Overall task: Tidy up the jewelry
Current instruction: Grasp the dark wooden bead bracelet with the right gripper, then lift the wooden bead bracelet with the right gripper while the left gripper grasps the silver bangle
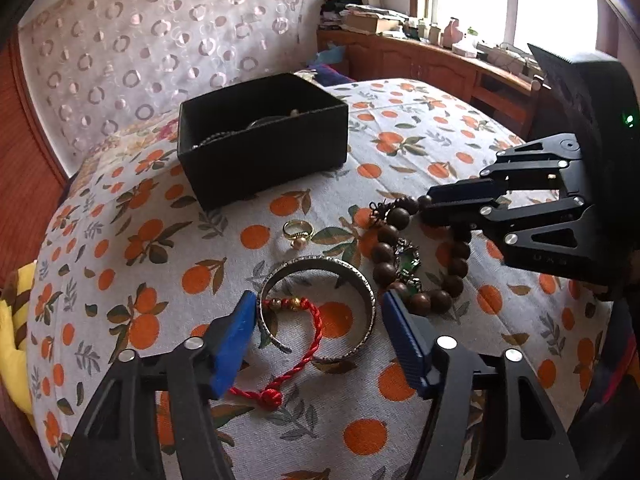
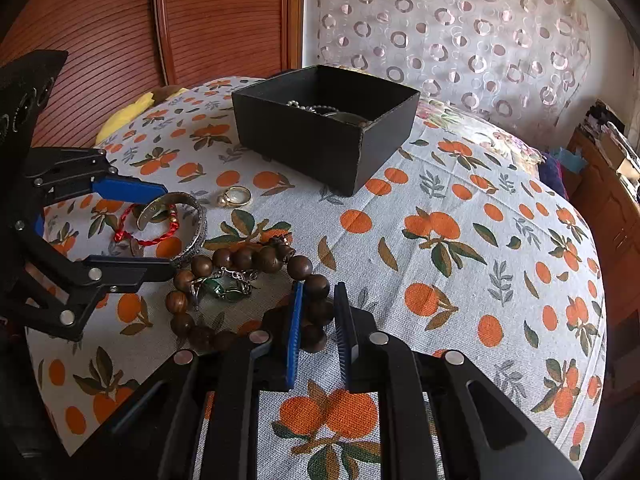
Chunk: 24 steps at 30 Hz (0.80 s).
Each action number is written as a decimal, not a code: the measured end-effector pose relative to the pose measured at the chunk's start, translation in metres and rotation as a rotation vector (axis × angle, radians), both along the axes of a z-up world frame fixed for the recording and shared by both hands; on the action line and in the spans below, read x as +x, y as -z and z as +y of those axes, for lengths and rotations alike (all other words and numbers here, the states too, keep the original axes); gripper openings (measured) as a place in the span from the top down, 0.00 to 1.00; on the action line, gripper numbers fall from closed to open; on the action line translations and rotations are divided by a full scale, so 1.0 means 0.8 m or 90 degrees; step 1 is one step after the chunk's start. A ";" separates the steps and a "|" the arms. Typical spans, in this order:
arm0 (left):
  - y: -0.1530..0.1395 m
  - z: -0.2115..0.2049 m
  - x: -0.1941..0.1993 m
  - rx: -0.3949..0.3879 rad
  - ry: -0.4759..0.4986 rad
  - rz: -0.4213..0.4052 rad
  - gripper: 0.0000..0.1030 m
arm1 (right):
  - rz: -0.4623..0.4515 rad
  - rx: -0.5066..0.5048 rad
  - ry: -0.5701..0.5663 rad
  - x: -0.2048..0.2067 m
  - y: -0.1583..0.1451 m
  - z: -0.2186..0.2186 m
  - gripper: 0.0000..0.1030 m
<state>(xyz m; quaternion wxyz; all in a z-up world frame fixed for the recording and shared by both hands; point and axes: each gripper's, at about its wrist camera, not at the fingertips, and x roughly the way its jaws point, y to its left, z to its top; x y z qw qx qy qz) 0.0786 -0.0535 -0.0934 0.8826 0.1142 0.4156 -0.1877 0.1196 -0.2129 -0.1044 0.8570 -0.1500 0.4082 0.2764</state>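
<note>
Blue-padded left gripper: jaws stood spread either side of the silver bangle, one pad just beside its left rim, the other off its right rim; whether either pad touched the metal could not be told.
Right gripper: jaws were drawn close and pinched the wooden bead bracelet at a few beads on its right side.
Carrier: a bed under an orange-print sheet bore everything.
Count: one silver bangle, one red cord bracelet lying partly inside the bangle, one wooden bead bracelet, one green-stone pendant within the bead loop, one gold ring with a pearl, one black box.
Box: it stood open toward the head of the bed, well apart from the loose pieces, with chains and a bangle inside.
Ring: it lay between the box and the bangle, touching neither.
Open room: the sheet to the right of the beads, toward the bed's window-side edge, lay bare; the two grippers worked close beside each other.
</note>
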 end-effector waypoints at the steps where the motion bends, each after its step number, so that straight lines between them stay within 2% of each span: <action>1: 0.001 0.000 0.000 0.001 -0.001 -0.001 0.40 | 0.000 0.000 0.000 0.000 0.000 0.000 0.83; 12: 0.000 0.003 0.000 -0.009 -0.003 -0.010 0.44 | 0.000 0.000 0.000 0.000 0.000 -0.001 0.83; 20: -0.024 0.015 -0.007 -0.034 -0.033 -0.052 0.44 | 0.000 0.004 0.005 -0.001 -0.001 -0.001 0.84; 24: -0.038 0.021 -0.009 -0.046 -0.046 -0.072 0.44 | -0.029 0.026 0.004 -0.009 -0.016 -0.001 0.86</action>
